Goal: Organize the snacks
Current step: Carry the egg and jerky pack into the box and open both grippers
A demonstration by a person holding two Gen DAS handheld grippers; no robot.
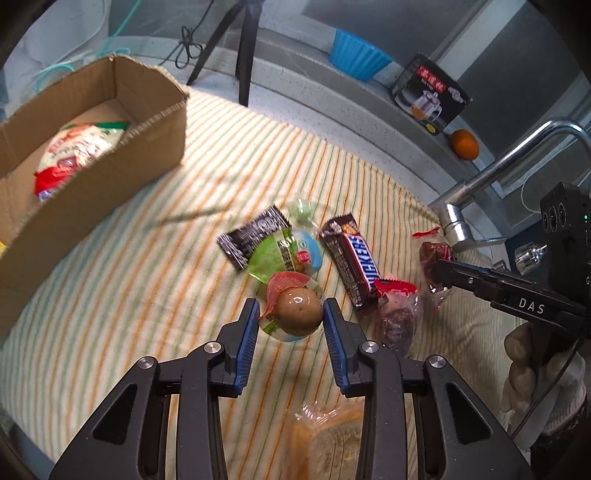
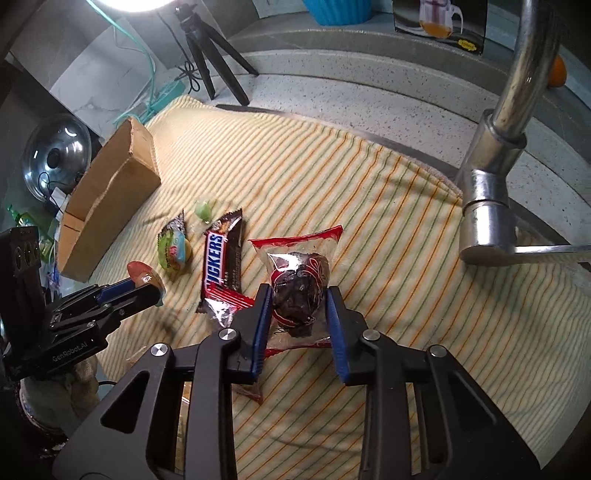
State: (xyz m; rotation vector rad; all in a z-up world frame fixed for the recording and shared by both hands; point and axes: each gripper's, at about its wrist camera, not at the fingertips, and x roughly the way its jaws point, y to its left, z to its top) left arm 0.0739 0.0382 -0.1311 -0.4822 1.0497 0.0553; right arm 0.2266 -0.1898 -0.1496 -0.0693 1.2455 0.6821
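Your lamp (image 2: 129,3) blows out white at the top-left; the striped cloth (image 2: 332,177) is evenly lit with soft shadows, and fisheye edges curve dark.

Speckled grey counter (image 2: 369,110) carries striped towel (image 1: 147,280), yellow with orange and green lines. On towel: cardboard box (image 1: 122,177) at left, Snickers bar (image 1: 351,262) mid, black-silver wrapper (image 1: 251,232) under green-blue packet (image 1: 288,254), small green candy (image 1: 303,210) beyond them, clear-wrapped bread (image 1: 328,439) at near edge. Tripod legs (image 2: 210,62) stand on counter behind towel.
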